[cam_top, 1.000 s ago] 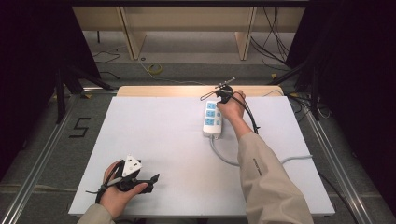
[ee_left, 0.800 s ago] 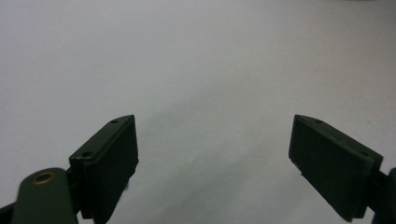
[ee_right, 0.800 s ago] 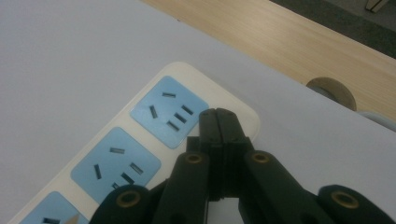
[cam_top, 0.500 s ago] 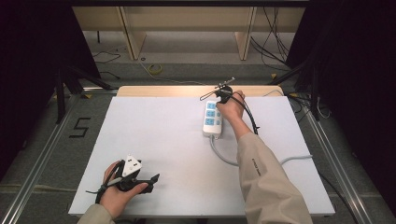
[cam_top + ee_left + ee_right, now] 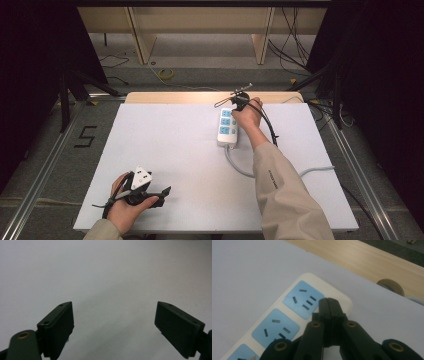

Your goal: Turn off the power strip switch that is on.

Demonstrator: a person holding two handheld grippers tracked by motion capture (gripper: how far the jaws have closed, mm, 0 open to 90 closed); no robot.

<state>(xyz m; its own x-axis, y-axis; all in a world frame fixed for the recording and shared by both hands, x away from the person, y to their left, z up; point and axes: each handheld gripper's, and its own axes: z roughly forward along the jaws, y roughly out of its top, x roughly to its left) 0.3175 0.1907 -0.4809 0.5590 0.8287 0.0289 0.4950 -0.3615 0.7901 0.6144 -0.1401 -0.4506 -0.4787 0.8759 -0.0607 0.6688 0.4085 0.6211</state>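
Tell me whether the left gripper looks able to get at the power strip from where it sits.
Probably yes: only bare white table lies between the left gripper and the power strip, though the right gripper already hangs over it.

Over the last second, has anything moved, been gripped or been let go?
Nothing has visibly changed. The right gripper stays shut with its tips over the far end of the power strip; the left gripper stays open above the bare white table.

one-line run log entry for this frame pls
left hand-held gripper: open, empty | right hand-held gripper: shut, tips at power strip end | table
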